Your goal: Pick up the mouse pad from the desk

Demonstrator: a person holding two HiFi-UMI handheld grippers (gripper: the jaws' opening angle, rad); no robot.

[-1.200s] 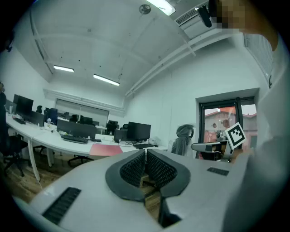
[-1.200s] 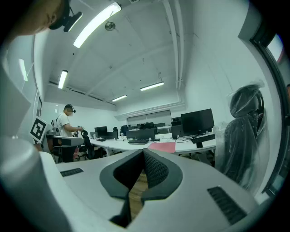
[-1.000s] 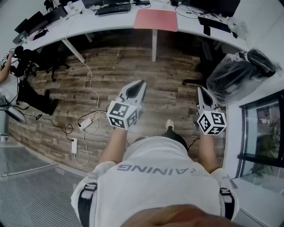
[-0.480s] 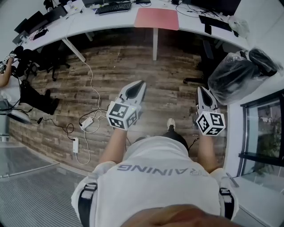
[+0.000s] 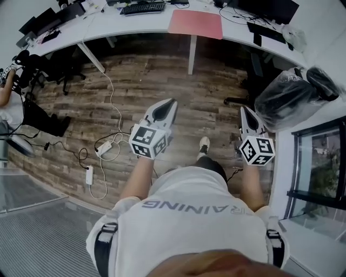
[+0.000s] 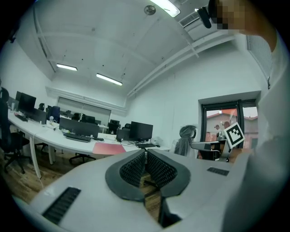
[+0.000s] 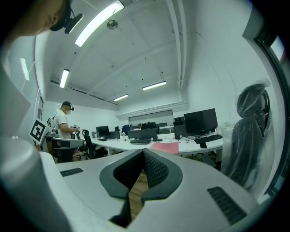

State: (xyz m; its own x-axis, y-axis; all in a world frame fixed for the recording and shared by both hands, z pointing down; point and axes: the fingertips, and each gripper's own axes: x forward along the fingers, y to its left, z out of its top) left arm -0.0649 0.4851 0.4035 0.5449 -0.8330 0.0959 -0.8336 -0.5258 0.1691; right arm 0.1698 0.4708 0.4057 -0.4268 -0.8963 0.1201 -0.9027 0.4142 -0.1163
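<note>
Two grippers appear in the head view, held side by side over a wooden floor [image 5: 140, 86] and pointing towards a long white desk [image 5: 130, 26]. The left gripper [image 5: 172, 101] has its jaws pressed together with nothing between them, and the right gripper [image 5: 244, 109] does too. The red mouse pad [image 5: 195, 24] lies flat on the desk, well ahead of both grippers and roughly between their two lines of aim. A keyboard [image 5: 141, 7] sits beyond it to the left gripper's side. White cables [image 5: 105, 149] trail over the floor left of the left gripper, and a chair wrapped in plastic [image 5: 286, 97] stands ahead of the right gripper, to its right. In the left gripper view, the left gripper [image 6: 145, 158] shows its ribbed pads meeting along their length, empty. The mouse pad [image 6: 108, 148] is far ahead and a little left of the tips, at the near edge of the desk [image 6: 50, 138]. In the right gripper view, the right gripper [image 7: 142, 159] is likewise closed on nothing. The mouse pad [image 7: 165, 147] lies far ahead, just right of the tips, with the wrapped chair [image 7: 249, 131] further right and a standing person [image 7: 65, 123] off to the left.
</note>
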